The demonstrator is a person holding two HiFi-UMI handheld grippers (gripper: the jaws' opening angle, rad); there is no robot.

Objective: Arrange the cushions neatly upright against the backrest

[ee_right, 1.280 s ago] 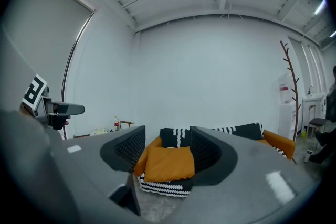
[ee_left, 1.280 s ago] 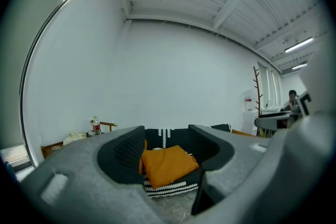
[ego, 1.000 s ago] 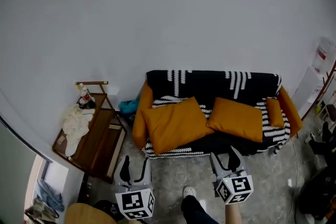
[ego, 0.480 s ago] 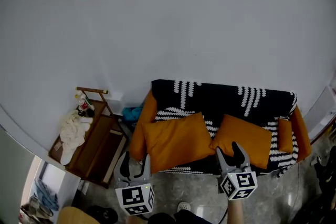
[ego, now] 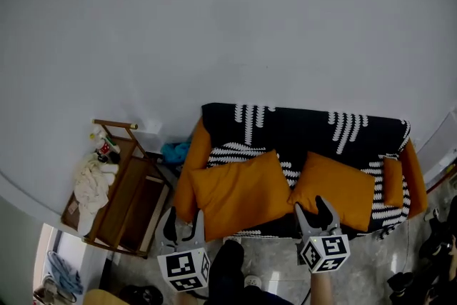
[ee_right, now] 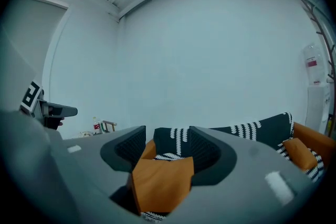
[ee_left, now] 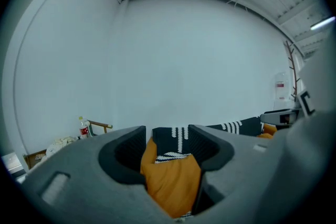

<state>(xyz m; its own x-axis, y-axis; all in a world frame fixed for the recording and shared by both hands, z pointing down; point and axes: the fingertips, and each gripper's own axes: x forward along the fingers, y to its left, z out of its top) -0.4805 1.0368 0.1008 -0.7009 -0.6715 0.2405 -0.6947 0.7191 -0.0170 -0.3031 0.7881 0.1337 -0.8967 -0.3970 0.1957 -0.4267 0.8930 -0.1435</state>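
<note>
Left gripper (ego: pixel 184 222) and right gripper (ego: pixel 313 207) face the sofa (ego: pixel 300 131), fingers apart, nothing between them.
Left cushion (ego: pixel 239 193) and right cushion (ego: pixel 337 189) lie slumped on the seat, not yet upright.

Bottle label (ego: pixel 106 147) on wooden rack (ego: pixel 136 189) illegibly small; sofa (ego: pixel 300 128) front partly behind right tongs (ego: pixel 312 205).

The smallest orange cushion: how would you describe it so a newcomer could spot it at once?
Find the black-and-white sofa against the pale wall. At its right end in the head view, beside the orange armrest, sits the smallest cushion. It is narrow and far smaller than the large left cushion and the large middle cushion.
</note>
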